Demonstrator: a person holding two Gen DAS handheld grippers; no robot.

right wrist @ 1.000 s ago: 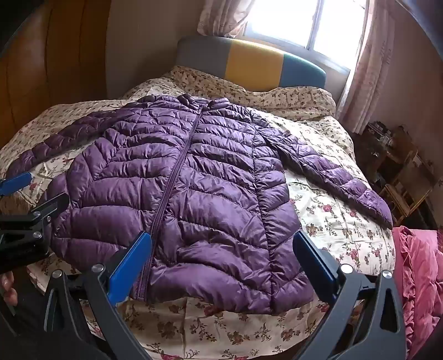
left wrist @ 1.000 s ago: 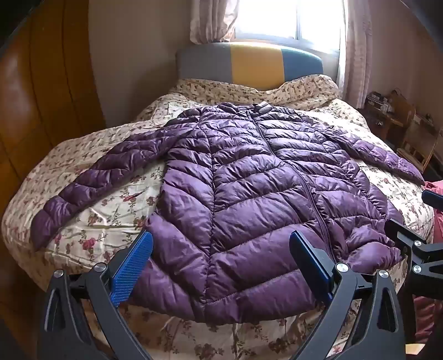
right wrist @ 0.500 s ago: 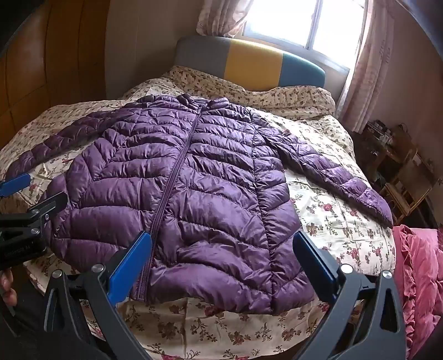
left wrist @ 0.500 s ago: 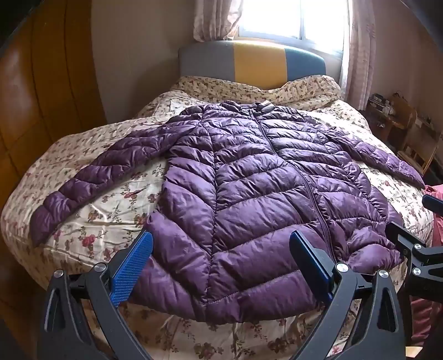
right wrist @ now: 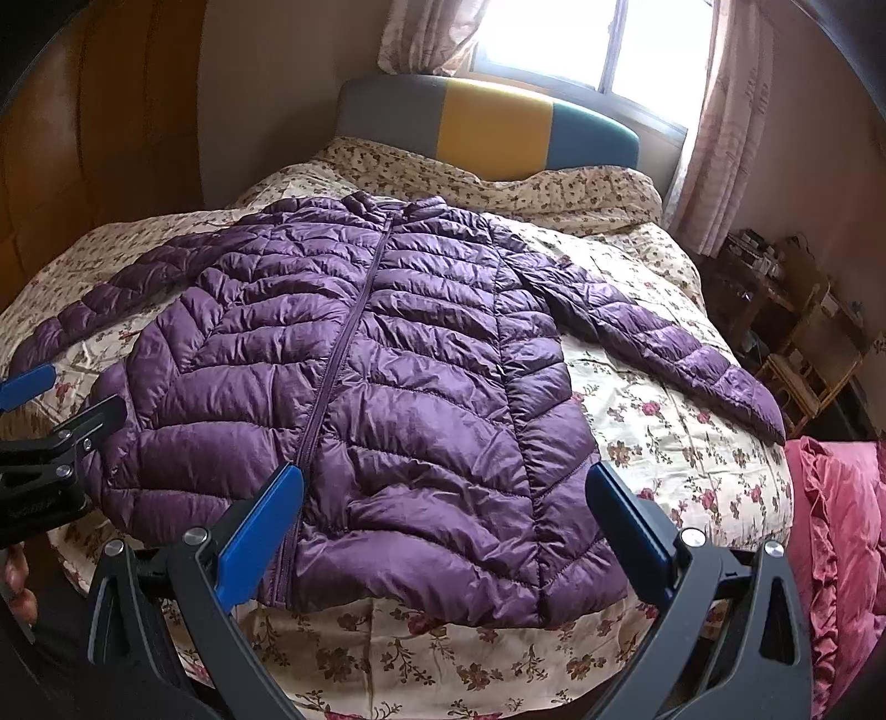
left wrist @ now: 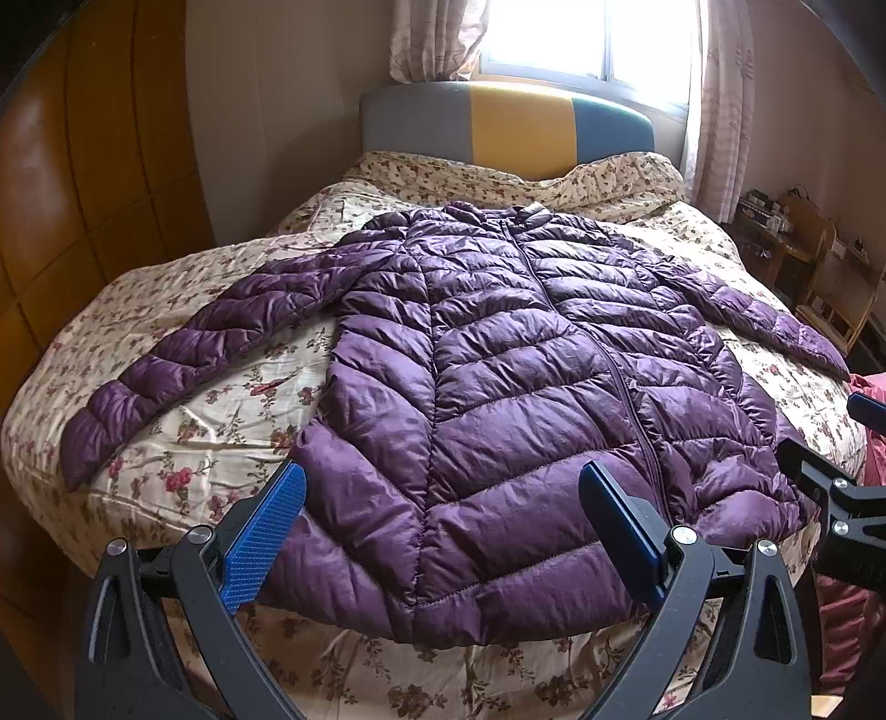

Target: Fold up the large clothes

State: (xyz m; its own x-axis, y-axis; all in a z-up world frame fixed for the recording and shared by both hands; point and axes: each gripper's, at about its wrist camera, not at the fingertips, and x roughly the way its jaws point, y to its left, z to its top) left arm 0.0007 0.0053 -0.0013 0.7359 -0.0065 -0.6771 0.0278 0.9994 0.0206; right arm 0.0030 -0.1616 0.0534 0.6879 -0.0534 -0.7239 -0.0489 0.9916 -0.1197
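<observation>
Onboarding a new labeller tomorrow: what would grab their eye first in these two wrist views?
The purple quilted puffer jacket dominates, spread flat and zipped on the floral bedspread, both sleeves out to the sides, hem nearest the cameras. Behind it stands a headboard in grey, yellow and teal panels under a bright window. In the foreground, the left gripper and right gripper hover at the hem with blue-padded jaws wide open, holding nothing.

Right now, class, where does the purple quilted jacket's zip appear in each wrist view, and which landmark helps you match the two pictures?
Left wrist view: the purple quilted jacket's zip runs right of centre, slanting down toward the right.
Right wrist view: the zip runs left of centre, slanting down toward the left.
Shared landmark: the grey, yellow and teal padded headboard, top centre in both.
</observation>
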